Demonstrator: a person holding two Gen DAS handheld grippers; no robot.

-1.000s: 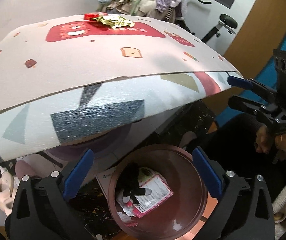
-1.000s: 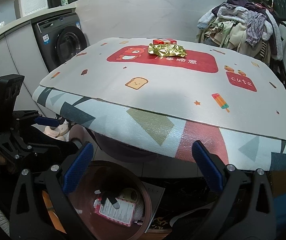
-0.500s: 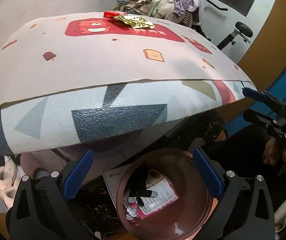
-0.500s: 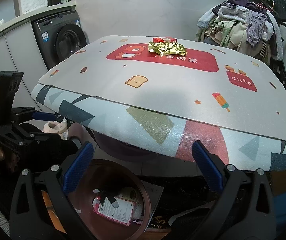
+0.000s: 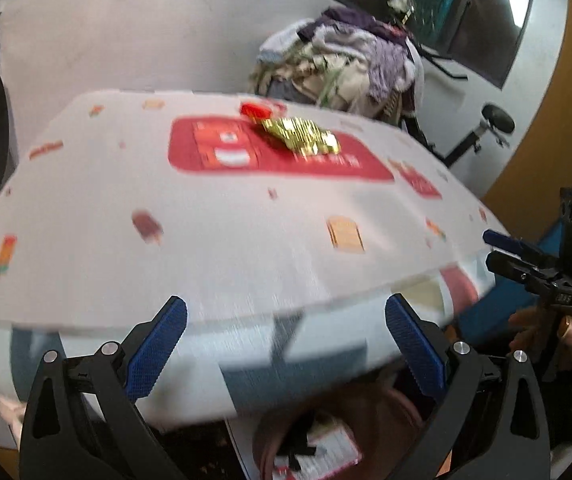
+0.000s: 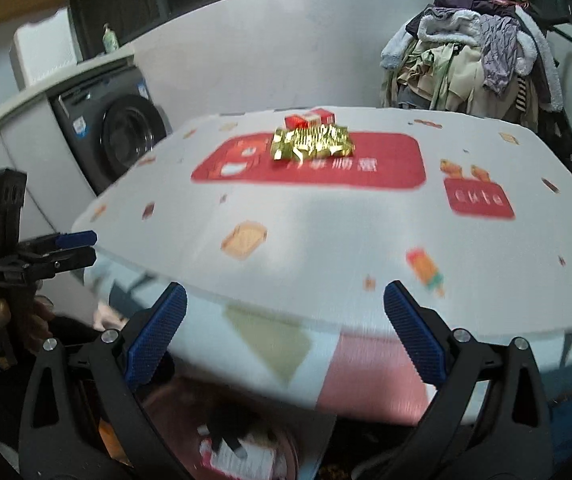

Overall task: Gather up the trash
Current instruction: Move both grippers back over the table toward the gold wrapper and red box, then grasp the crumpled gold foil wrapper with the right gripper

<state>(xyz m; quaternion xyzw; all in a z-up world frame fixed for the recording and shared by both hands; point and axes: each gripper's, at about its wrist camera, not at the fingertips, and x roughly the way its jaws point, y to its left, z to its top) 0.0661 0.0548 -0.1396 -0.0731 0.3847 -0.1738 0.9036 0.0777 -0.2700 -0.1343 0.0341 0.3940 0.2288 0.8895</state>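
A crumpled gold wrapper [image 5: 299, 140] [image 6: 311, 144] lies on the red patch of the patterned table mat [image 5: 226, 260] [image 6: 345, 220], far side. A small red box [image 5: 254, 110] [image 6: 309, 118] sits just behind it. My left gripper [image 5: 284, 312] is open and holds nothing, level with the table's near edge; the right wrist view shows the left gripper [image 6: 82, 246] at the left. My right gripper [image 6: 284, 300] is open too and holds nothing, seen from the side [image 5: 493, 246] in a hand. A brown bin [image 5: 264, 444] [image 6: 190, 408] under the table edge holds a pink-and-white packet [image 6: 242, 456].
A washing machine [image 6: 126, 136] stands left of the table. A heap of clothes [image 5: 349, 56] [image 6: 469, 60] rises behind it, with an exercise machine [image 5: 481, 128] to the right. The hanging mat edge hides part of the bin.
Both grippers have risen and tipped up towards the table top. The bin has slid to the bottom of both views. Both views are blurred by motion. Both stay open.
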